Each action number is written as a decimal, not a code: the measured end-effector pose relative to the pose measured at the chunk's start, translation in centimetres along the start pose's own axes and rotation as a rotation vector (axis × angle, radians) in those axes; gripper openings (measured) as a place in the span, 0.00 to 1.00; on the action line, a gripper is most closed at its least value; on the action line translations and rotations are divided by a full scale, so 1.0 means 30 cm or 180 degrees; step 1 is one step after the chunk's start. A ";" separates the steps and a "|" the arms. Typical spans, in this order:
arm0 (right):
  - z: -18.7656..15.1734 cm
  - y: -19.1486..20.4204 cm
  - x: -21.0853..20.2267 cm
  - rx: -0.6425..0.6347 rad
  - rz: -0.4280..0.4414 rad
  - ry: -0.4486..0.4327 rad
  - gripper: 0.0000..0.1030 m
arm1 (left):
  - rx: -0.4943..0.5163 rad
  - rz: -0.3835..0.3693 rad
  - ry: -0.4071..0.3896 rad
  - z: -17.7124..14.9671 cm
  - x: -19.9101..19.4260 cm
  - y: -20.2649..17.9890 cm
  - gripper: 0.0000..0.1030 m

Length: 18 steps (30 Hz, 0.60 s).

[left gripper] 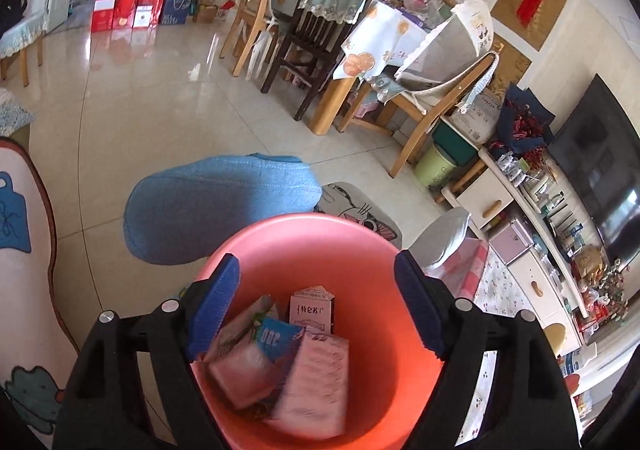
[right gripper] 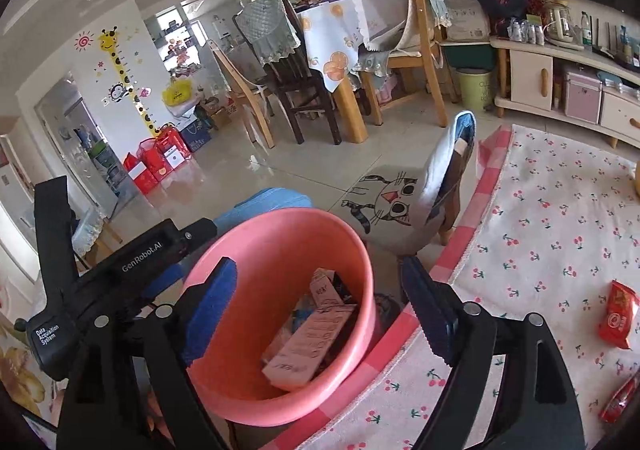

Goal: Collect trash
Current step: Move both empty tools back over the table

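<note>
Both grippers, left point(left gripper: 316, 314) & right point(right gripper: 316, 310), hang w/ fingers wide & empty over pink bin point(right gripper: 256, 406), wrappers point(right gripper: 618, 314) left on mat.

The tiled floor point(right gripper: 280, 158) carries a pink bucket point(right gripper: 352, 250). Just behind the bucket lie a blue cushion point(left gripper: 220, 206) and a cat-print mat point(right gripper: 384, 198). To the bucket's right spreads a cherry-print cloth point(right gripper: 560, 218), with 2 red wrappers point(right gripper: 618, 314) on it.
</note>
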State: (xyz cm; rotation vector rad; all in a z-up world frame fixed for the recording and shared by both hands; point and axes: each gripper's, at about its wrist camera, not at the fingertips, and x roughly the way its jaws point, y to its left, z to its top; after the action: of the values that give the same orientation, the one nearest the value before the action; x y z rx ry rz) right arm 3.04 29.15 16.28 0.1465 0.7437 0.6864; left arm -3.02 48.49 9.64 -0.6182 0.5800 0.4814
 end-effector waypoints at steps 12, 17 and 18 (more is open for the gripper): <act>-0.076 -0.077 -0.167 -0.0269 -0.0657 -0.0437 0.95 | 0.0427 -0.0385 -0.0346 -0.052 -0.050 -0.125 0.86; -0.120 -0.083 -0.207 -0.0460 -0.0877 -0.0457 0.95 | 0.0589 -0.0603 -0.0239 -0.073 -0.063 -0.185 0.86; -0.131 -0.082 -0.214 -0.0492 -0.0928 -0.0448 0.95 | 0.0638 -0.0637 -0.0227 -0.080 -0.069 -0.200 0.87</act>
State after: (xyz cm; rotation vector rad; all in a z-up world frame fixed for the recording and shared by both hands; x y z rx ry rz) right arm -1.70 22.81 16.21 -0.0545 0.5600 0.4478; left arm -1.95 42.13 11.73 -0.4601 0.4858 0.2522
